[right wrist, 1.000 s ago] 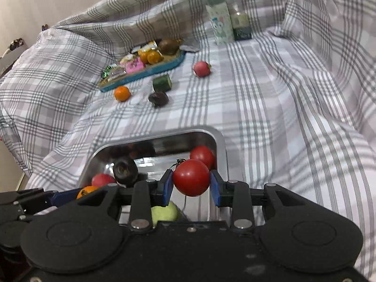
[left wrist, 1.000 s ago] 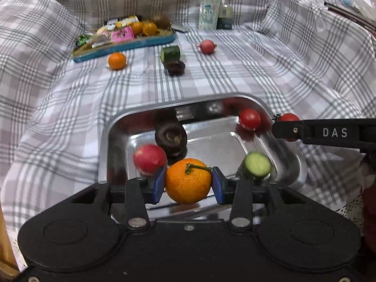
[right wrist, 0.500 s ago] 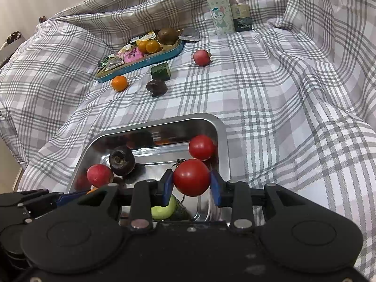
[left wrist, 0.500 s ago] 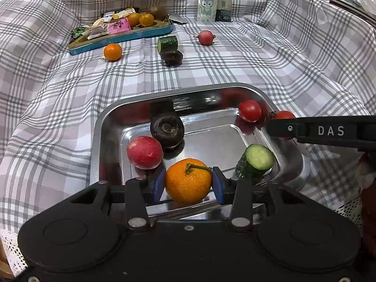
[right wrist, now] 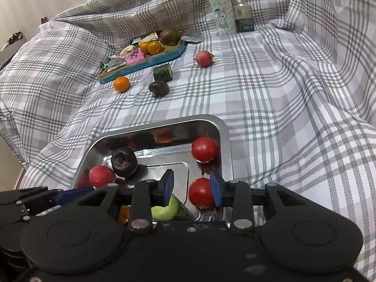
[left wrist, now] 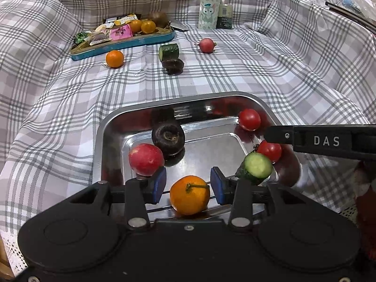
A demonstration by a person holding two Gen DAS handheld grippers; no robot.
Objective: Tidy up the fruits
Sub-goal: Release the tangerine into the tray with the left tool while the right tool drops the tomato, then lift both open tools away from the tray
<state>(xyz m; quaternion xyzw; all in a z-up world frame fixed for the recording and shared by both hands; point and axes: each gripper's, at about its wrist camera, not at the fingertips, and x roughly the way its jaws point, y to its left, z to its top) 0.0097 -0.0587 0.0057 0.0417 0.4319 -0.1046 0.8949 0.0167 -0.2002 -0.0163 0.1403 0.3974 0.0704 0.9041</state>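
Both my tongs are spread wide and hold nothing. Left tongs (left wrist: 188, 185) straddle the orange (left wrist: 189, 195), which sits in the near edge of the steel tray (left wrist: 103, 141), pads clear on both sides. Right tongs (right wrist: 191, 189) straddle a tomato (right wrist: 200, 192) at the tray's near right; it looks to touch the right pad, with a gap to the left pad.

Next picks lie straight ahead on the far bedsheet (left wrist: 258, 75): loose orange (left wrist: 114, 58) far left, nearer my left tongs; radish (right wrist: 204, 58) far right, nearer my right. Cucumber chunk (left wrist: 168, 51) lies on its side, long axis left-right. Dark round fruit (left wrist: 173, 65) is just near of it, apparently touching it.
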